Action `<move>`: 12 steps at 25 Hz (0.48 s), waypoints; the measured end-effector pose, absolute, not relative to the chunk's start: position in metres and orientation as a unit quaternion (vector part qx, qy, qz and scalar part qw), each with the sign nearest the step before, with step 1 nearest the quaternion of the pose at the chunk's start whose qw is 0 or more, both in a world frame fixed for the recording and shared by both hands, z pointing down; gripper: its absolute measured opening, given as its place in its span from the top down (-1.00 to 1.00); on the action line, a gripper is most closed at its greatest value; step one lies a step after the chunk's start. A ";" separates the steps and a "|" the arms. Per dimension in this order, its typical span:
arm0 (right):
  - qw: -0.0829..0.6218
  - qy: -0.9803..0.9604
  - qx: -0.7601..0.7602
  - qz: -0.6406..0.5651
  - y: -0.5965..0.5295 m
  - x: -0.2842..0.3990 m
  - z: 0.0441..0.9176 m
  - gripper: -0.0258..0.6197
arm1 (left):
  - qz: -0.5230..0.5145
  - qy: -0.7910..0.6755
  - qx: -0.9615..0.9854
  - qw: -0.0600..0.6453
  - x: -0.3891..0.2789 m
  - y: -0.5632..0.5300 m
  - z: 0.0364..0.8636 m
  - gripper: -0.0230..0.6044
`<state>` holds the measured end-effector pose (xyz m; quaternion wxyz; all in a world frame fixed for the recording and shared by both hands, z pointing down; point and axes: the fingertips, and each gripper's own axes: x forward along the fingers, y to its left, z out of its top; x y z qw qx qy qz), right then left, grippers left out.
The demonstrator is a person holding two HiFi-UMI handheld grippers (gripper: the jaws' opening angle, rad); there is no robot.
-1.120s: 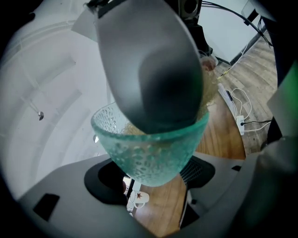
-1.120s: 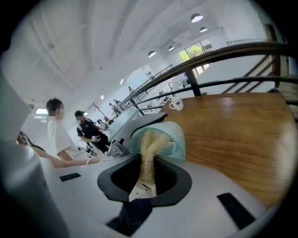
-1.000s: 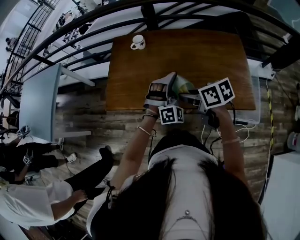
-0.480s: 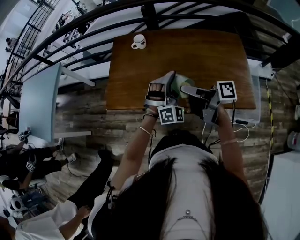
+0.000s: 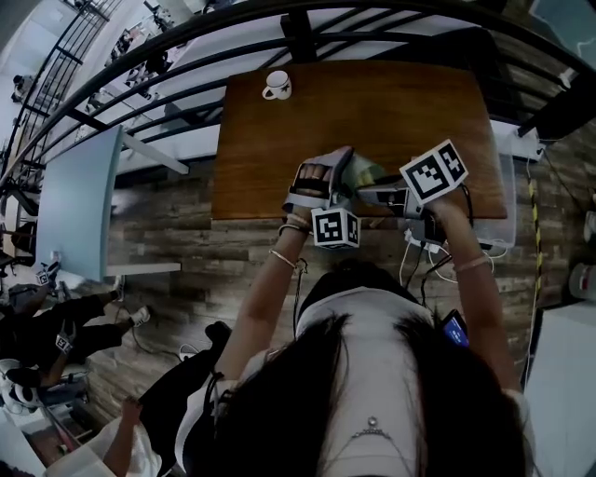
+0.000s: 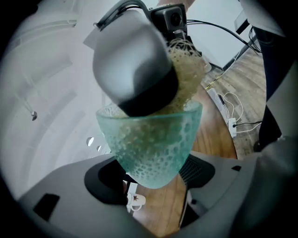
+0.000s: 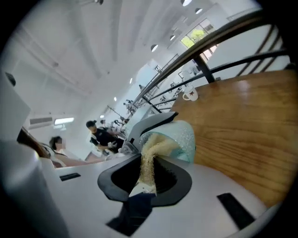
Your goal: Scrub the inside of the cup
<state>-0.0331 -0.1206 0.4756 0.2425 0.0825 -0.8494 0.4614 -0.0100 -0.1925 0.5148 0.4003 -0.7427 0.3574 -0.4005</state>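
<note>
A pale green dimpled glass cup (image 6: 153,144) is tilted above the wooden table (image 5: 279,158), and my left gripper (image 6: 151,171) is shut on its lower part. The cup (image 5: 365,171) shows beside that gripper (image 5: 337,183) in the head view. My right gripper (image 7: 146,173) is shut on a tan fibrous scrubber (image 7: 150,160), which reaches into the cup's mouth (image 7: 180,135). In the left gripper view the scrubber (image 6: 188,79) bulges over the rim behind the right gripper's grey and black finger (image 6: 132,65). The right gripper (image 5: 384,194) meets the cup from the right.
A small white mug (image 5: 276,85) stands at the table's far left corner. Cables and a power strip (image 5: 466,244) lie on the plank floor at the right. A dark railing (image 5: 307,23) runs behind the table. People (image 5: 56,335) are at the left.
The right gripper has twisted one way and back with the scrubber in the cup, its marker cube turning. The left gripper and cup have hardly moved.
</note>
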 end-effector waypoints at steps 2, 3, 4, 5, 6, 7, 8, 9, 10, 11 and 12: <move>0.291 -0.853 0.080 0.425 -0.118 -0.031 0.481 0.66 | -0.405 0.351 -0.744 0.400 -0.010 -0.191 0.517 -0.17; 0.316 -0.854 0.079 0.405 -0.116 -0.030 0.484 0.66 | -0.406 0.348 -0.745 0.399 -0.010 -0.190 0.519 -0.17; 0.340 -0.855 0.078 0.385 -0.115 -0.029 0.486 0.66 | -0.409 0.346 -0.746 0.397 -0.009 -0.189 0.521 -0.17; 0.362 -0.855 0.079 0.363 -0.115 -0.028 0.488 0.66 | -0.412 0.344 -0.746 0.394 -0.009 -0.188 0.522 -0.17; 0.382 -0.855 0.079 0.342 -0.114 -0.026 0.490 0.66 | -0.414 0.343 -0.747 0.391 -0.009 -0.187 0.522 -0.17; 0.401 -0.854 0.080 0.322 -0.114 -0.024 0.492 0.66 | -0.416 0.342 -0.748 0.389 -0.008 -0.186 0.522 -0.17; 0.418 -0.852 0.081 0.303 -0.114 -0.022 0.494 0.66 | -0.416 0.340 -0.748 0.390 -0.007 -0.185 0.523 -0.17; 0.434 -0.850 0.081 0.287 -0.114 -0.020 0.496 0.66 | -0.416 0.337 -0.749 0.391 -0.006 -0.185 0.524 -0.17; 0.447 -0.848 0.080 0.273 -0.114 -0.018 0.498 0.66 | -0.417 0.334 -0.749 0.392 -0.005 -0.184 0.525 -0.17; 0.457 -0.846 0.078 0.262 -0.114 -0.016 0.500 0.66 | -0.418 0.331 -0.749 0.393 -0.004 -0.183 0.526 -0.17; 0.465 -0.845 0.076 0.253 -0.114 -0.015 0.501 0.66 | -0.420 0.328 -0.749 0.394 -0.003 -0.183 0.527 -0.17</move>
